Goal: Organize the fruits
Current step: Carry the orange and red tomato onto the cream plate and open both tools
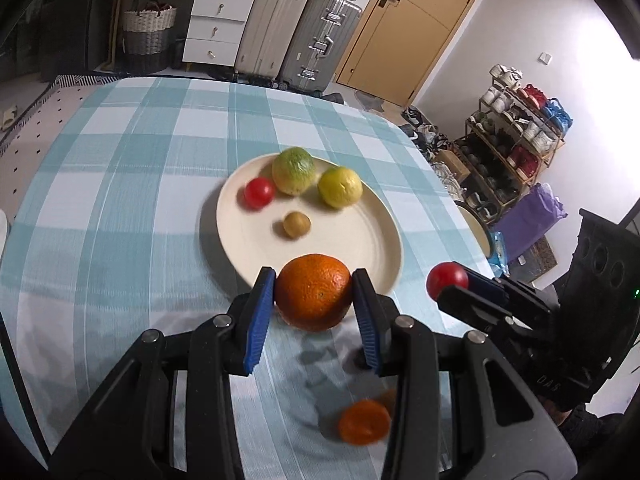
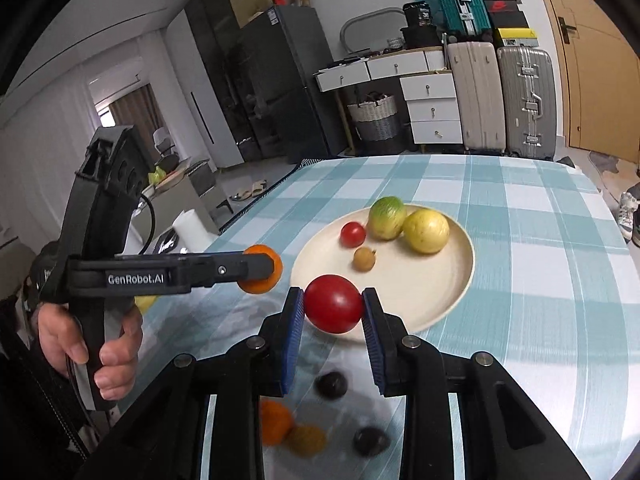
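I hold the round orange clamped in my left gripper, a red tomato in my right gripper; the cream round plate lies just beyond both.

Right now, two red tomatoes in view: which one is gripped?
The larger tomato, clamped between the right hand-held gripper pads near the plate's front edge. The smaller tomato lies loose on the plate beside the green-yellow fruit.
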Demonstrator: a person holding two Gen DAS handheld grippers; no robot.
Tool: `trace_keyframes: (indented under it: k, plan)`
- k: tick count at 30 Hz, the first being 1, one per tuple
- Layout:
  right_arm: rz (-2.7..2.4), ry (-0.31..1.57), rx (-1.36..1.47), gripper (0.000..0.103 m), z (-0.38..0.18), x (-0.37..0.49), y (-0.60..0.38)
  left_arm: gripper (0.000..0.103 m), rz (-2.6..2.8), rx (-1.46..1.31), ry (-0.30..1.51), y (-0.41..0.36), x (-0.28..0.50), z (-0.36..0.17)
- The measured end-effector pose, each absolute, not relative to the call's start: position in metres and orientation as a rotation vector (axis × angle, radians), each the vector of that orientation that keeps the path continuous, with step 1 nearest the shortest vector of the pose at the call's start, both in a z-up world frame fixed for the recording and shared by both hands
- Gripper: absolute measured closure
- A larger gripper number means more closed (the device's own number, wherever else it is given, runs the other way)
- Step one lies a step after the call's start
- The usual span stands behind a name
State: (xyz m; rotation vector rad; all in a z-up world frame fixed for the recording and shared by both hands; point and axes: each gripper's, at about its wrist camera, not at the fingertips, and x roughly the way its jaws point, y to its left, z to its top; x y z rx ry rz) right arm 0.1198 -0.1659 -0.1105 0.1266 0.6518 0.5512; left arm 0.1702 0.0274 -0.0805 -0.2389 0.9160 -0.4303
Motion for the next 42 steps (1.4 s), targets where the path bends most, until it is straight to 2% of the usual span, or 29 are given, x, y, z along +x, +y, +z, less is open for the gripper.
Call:
trace_keyframes:
  k: [14, 38, 39, 40, 41, 42]
  plan:
    - [0.497, 0.728, 0.177, 0.074, -0.127, 0.198, -0.16, 0.067, -0.374, -0.224, 0.954, 0.029, 0.246, -0.113]
    - [0.507, 0.738, 0.116, 0.072, -0.147, 0.238, -0.138, 0.065, -0.371, -0.236, 0.97, 0.027, 0.275, -0.126]
    - [0.508, 0.731, 0.123, 0.07, -0.145, 0.237, -0.139, 0.064, -0.372, -0.245, 0.963, 0.029, 0.274, -0.123]
    - [0.505, 0.71, 0.13, 0.062, -0.141, 0.234, -0.142, 0.064, -0.372, -0.25, 0.956, 0.031, 0.274, -0.121]
    - [0.503, 0.692, 0.134, 0.05, -0.138, 0.231, -0.143, 0.064, -0.372, -0.254, 0.947, 0.033, 0.273, -0.118]
    - [0.5, 0.669, 0.14, 0.044, -0.134, 0.228, -0.145, 0.063, -0.369, -0.259, 0.936, 0.035, 0.271, -0.114]
